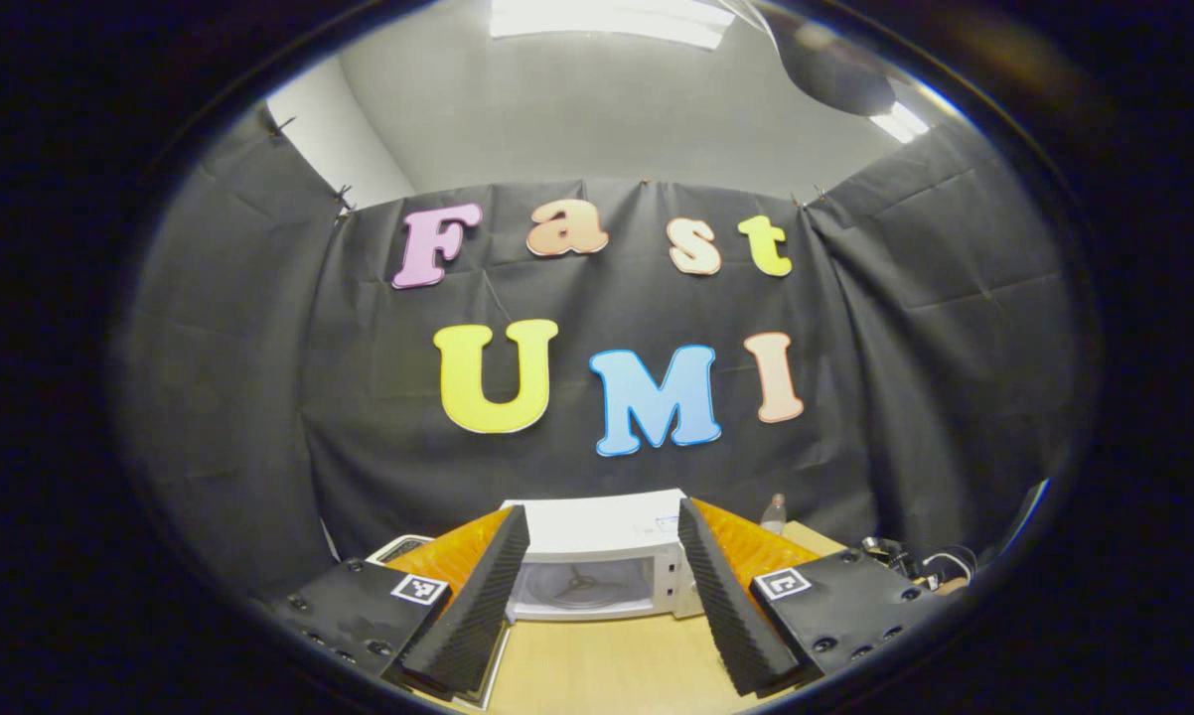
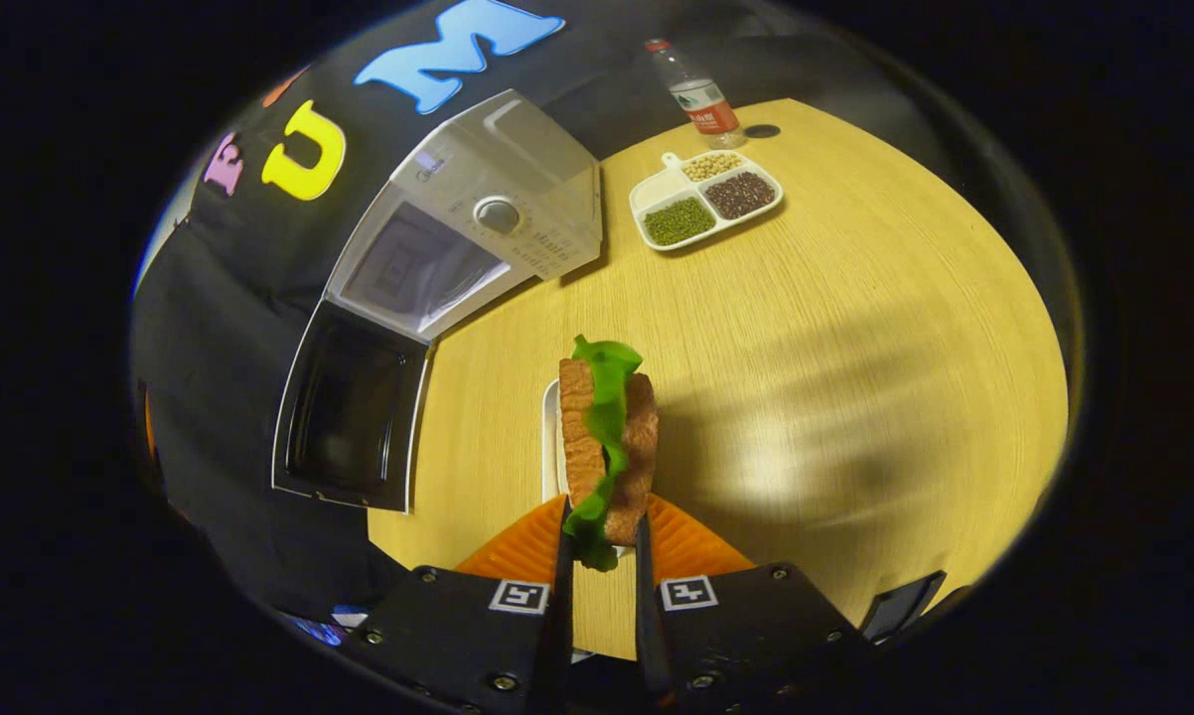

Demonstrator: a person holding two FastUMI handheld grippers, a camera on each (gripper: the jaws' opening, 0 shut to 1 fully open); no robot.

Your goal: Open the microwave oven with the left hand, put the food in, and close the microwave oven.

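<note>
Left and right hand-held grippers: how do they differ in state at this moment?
The left hand-held gripper has its jaws spread wide and holds nothing; the right hand-held gripper is shut on a sandwich. The left looks level at the microwave oven; the right looks down on the wooden table. Both are over the same table.

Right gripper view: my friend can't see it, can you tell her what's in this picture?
The right gripper pinches a sandwich with green lettuce above a wooden table. To the left stands a white microwave with its door swung open. At the back sit a divided tray of beans and a water bottle.
</note>
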